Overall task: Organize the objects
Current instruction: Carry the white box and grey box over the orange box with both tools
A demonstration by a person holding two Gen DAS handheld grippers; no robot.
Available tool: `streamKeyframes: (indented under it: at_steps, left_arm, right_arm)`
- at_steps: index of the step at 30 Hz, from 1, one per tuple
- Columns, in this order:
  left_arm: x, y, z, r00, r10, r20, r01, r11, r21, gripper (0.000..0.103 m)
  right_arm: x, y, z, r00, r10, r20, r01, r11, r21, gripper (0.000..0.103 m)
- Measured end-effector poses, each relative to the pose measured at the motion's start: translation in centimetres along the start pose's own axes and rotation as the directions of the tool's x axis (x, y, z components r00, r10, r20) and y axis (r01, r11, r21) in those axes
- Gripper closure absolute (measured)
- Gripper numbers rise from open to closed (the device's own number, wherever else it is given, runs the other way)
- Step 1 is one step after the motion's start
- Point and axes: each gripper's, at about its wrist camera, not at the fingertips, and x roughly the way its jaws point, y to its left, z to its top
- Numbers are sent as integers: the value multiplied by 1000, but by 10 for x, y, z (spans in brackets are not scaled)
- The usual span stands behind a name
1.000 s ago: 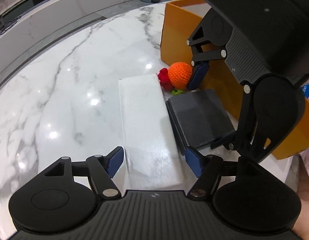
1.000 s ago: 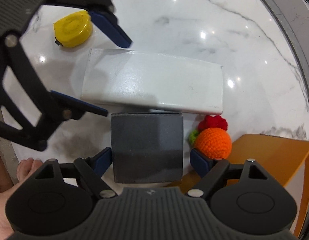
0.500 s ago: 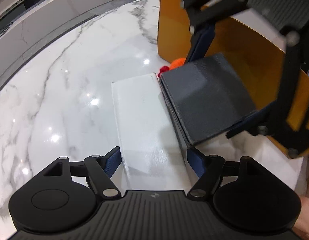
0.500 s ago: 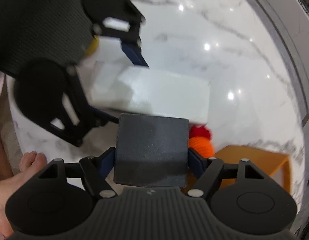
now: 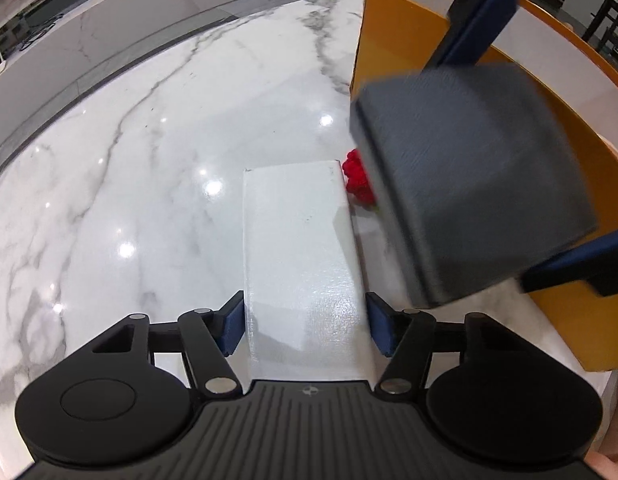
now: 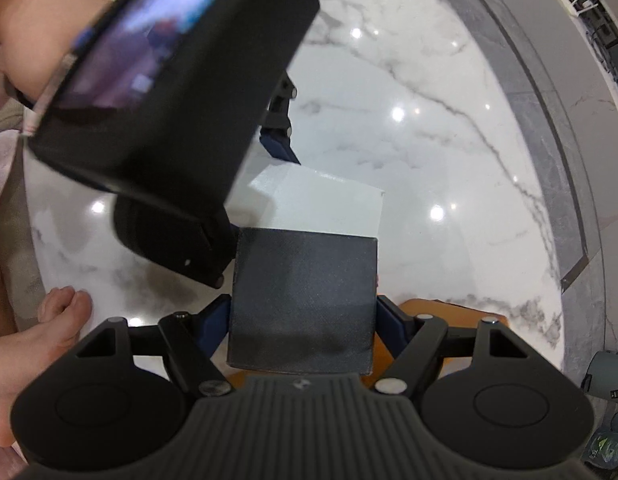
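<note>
Item: dark grey box [image 6: 303, 300], being carried clear of the marble tabletop [image 5: 149, 160] between both pads of the right gripper [image 6: 303, 322], jaws standing wide and clamped on its sides. The orange bin [image 5: 581, 216] is sitting just beyond and below the box; judged best practice is lifting above the bin rim before crossing over, keeping the box level.

Item: white box [image 5: 301, 256], lying flat between the left gripper [image 5: 305, 328] jaws, which are closing; left pad is at its edge, right pad apart.

Pose: right gripper pointing straight down; left tilting steeply downward.

Item: red crochet piece [image 5: 357, 182], lying past the white box's far corner.
</note>
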Motion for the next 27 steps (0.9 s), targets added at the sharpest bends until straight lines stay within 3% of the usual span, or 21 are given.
streamKeyframes:
  at_steps: [7,10,13,16,27]
  left_arm:
    - [-16,-10,-11,999,40,13,-40,999,-33,33]
    - [-33,-13,-17,998,46,37,-44,997,-56,33]
    - [-53,-20,-20,996,67,62,-63,996,-62,34]
    - [-73,-28,-19,994,82,77,-78,995,-63,34]
    - [-134,-71,-3,976,139,169,-142,990,6,34]
  right_arm:
    - [-57,11,-25,994,-47,96,48,999,-10,27]
    - [-75,13,-47,991,-87,101,88,996,-2,26]
    - [-88,14,-72,988,-131,76,131,991,8,26]
    - [-67,-2,-85,983,-182,29,182,983,-11,27]
    - [-47,2,-167,938,-323,-125,311,945,-104,26]
